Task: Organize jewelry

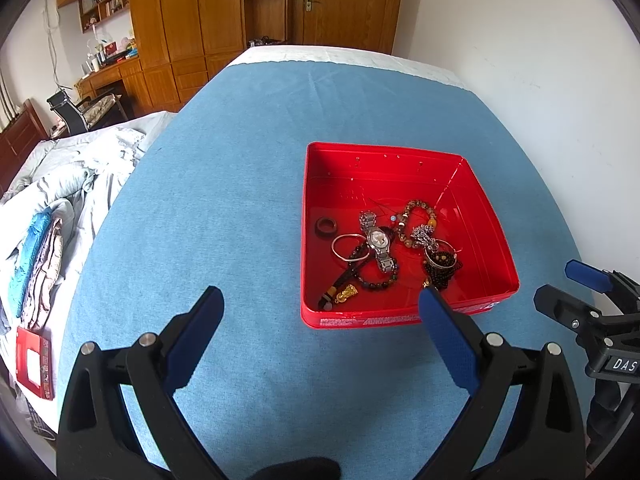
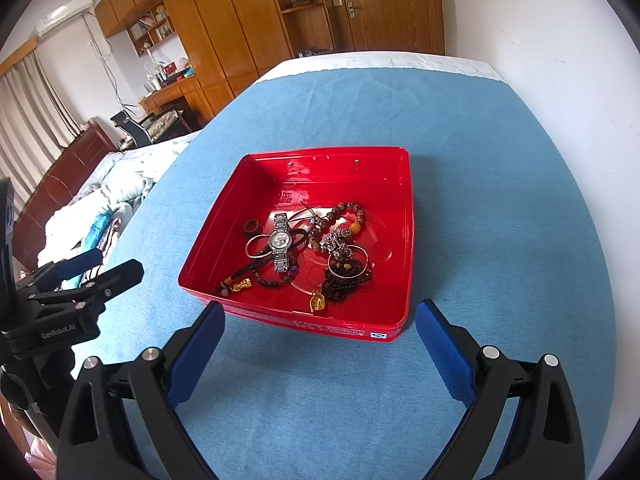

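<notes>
A shallow red tray (image 1: 496, 240) (image 2: 404, 240) sits on the blue cloth and holds a heap of jewelry. In it lie a silver watch (image 1: 378, 240) (image 2: 279, 242), a silver bangle (image 1: 340, 249) (image 2: 252, 249), a dark ring (image 1: 326, 225) (image 2: 252, 225), bead bracelets (image 1: 416, 216) (image 2: 352, 210) and gold pendants (image 1: 346, 294) (image 2: 318, 303). My left gripper (image 1: 322, 300) stands open just before the tray's near left corner, empty. My right gripper (image 2: 320, 316) is open too, straddling the tray's near edge, holding nothing. Each gripper shows at the other view's edge.
The blue cloth (image 1: 240, 160) (image 2: 500, 160) covers a table set against a white wall on the right. A bed with rumpled bedding (image 1: 72, 184) lies to the left. Wooden wardrobes (image 1: 200, 12) and a desk stand at the back.
</notes>
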